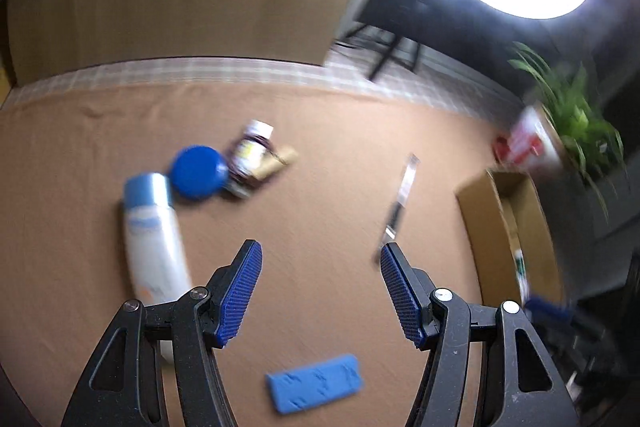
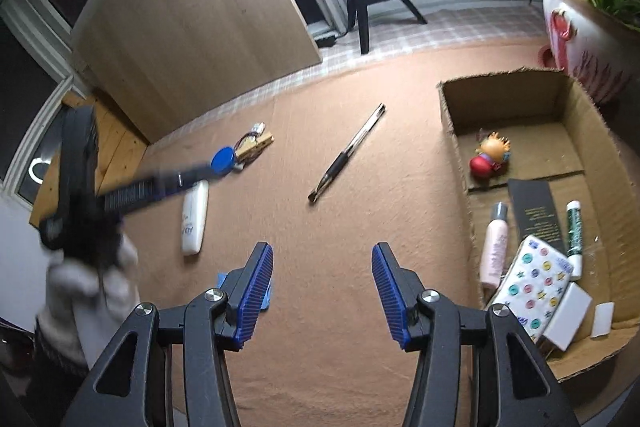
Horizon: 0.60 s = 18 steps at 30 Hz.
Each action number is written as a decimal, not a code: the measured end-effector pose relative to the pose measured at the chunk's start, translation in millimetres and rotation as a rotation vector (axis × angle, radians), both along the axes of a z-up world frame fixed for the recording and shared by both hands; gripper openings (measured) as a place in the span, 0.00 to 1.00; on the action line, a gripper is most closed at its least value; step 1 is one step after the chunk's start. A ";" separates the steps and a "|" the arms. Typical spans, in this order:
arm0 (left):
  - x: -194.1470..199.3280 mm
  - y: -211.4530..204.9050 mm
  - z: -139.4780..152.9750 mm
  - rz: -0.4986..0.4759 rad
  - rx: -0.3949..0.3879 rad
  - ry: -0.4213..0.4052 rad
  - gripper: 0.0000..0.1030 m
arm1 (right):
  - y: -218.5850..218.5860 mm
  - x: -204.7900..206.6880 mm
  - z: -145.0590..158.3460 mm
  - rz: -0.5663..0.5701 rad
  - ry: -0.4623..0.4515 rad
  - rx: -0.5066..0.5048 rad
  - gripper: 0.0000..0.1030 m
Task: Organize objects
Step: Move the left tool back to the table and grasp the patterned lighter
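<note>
Loose items lie on a tan cloth. In the left wrist view my left gripper (image 1: 320, 267) hangs open and empty over the cloth, between a white tube with a blue cap (image 1: 154, 243) and a black pen (image 1: 400, 203). A blue round lid (image 1: 198, 171) and a small bottle with a wooden clip (image 1: 256, 151) lie farther back, and a blue flat block (image 1: 316, 383) lies near. My right gripper (image 2: 322, 287) is open with nothing between its fingers, left of the cardboard box (image 2: 452, 131). The pen (image 2: 348, 151) lies ahead of it. My left gripper (image 2: 196, 174) shows blurred at the left.
The box holds a small toy figure (image 2: 490, 159), a pink bottle (image 2: 495, 247), a black card (image 2: 536, 211), a green tube (image 2: 574, 235) and a patterned pack (image 2: 536, 283). A potted plant (image 2: 580, 39) stands behind the box. A wooden board (image 2: 192, 19) leans at the back.
</note>
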<state>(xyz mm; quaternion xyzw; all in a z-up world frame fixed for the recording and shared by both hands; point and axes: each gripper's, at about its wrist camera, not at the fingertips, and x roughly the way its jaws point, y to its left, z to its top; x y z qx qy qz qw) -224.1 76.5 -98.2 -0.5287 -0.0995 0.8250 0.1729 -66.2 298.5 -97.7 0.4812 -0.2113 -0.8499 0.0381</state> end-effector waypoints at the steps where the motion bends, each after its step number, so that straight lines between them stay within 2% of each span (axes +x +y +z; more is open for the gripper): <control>1: -8.5 -6.3 -1.5 0.018 -0.001 -0.007 0.64 | -0.1 0.1 -2.0 -0.004 -0.006 -0.003 0.46; 7: -73.4 -30.5 -15.3 0.116 -0.036 -0.020 0.63 | 5.0 6.3 -15.0 -0.036 -0.043 -0.020 0.46; 13: -119.8 -15.4 -44.5 0.093 -0.065 -0.073 0.63 | 14.8 18.7 -22.7 -0.071 -0.072 -0.019 0.46; 18: -127.5 -4.1 -65.6 0.056 -0.053 -0.115 0.62 | 27.2 28.8 -22.1 -0.110 -0.076 -0.019 0.46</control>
